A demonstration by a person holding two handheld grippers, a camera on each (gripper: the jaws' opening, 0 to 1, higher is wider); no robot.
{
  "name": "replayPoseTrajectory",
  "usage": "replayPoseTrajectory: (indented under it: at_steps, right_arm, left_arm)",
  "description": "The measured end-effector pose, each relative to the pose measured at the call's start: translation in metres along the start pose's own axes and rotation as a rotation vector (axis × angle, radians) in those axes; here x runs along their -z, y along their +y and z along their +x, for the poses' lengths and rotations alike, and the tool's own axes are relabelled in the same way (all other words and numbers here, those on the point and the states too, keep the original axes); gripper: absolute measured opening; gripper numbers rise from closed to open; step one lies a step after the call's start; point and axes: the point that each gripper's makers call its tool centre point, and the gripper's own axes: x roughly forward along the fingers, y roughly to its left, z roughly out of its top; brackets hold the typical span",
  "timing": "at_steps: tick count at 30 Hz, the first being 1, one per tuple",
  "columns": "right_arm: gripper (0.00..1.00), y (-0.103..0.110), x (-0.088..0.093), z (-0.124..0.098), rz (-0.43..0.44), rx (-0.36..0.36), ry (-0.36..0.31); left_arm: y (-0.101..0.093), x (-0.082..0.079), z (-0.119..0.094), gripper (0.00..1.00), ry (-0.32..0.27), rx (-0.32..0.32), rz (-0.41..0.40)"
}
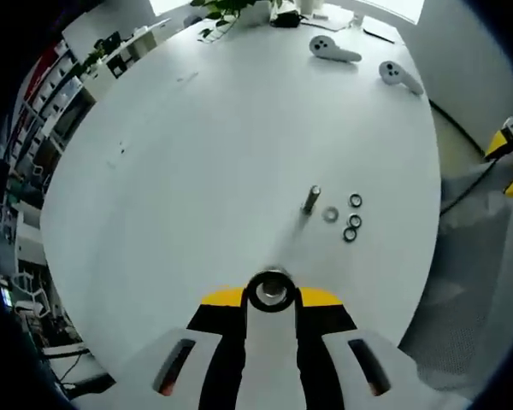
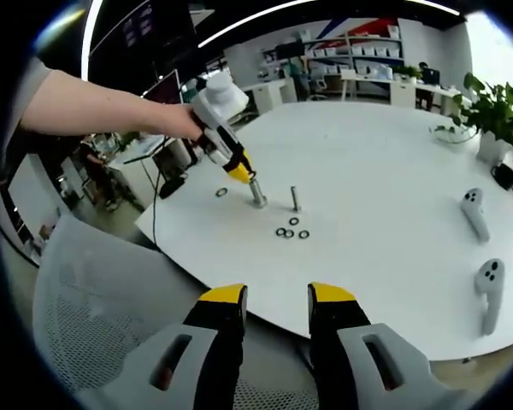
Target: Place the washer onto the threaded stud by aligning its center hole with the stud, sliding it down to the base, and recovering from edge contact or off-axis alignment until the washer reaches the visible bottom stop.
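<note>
Now, over the round white table, the left yellow-tipped gripper has its jaws clamped on a hollow metal cylinder, open end up (what sits inside it I cannot tell). In the right gripper view that same gripper comes in from the left, held by a bare-armed hand, the cylinder pointing down to the tabletop. The upright threaded steel stud stands just beyond, a pale flat washer lying beside its base, three dark rings close by, one more ring apart. The right gripper hangs off the table edge, jaws parted, holding nothing. Two white handheld controllers lie farther off.
</note>
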Motion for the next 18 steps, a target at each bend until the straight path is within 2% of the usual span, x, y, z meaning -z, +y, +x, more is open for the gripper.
replayPoseTrajectory:
  at_steps: [11,18]
  right_arm:
    - [0.31,0.000,0.000,0.000,0.000,0.000,-0.002]
    - [0.31,-0.001,0.000,0.000,0.000,0.002,-0.002]
  left_arm:
    - [-0.002,0.002,0.013,0.19,0.036,0.006,0.019]
    - [-0.004,0.006,0.030,0.19,0.074,0.003,0.040]
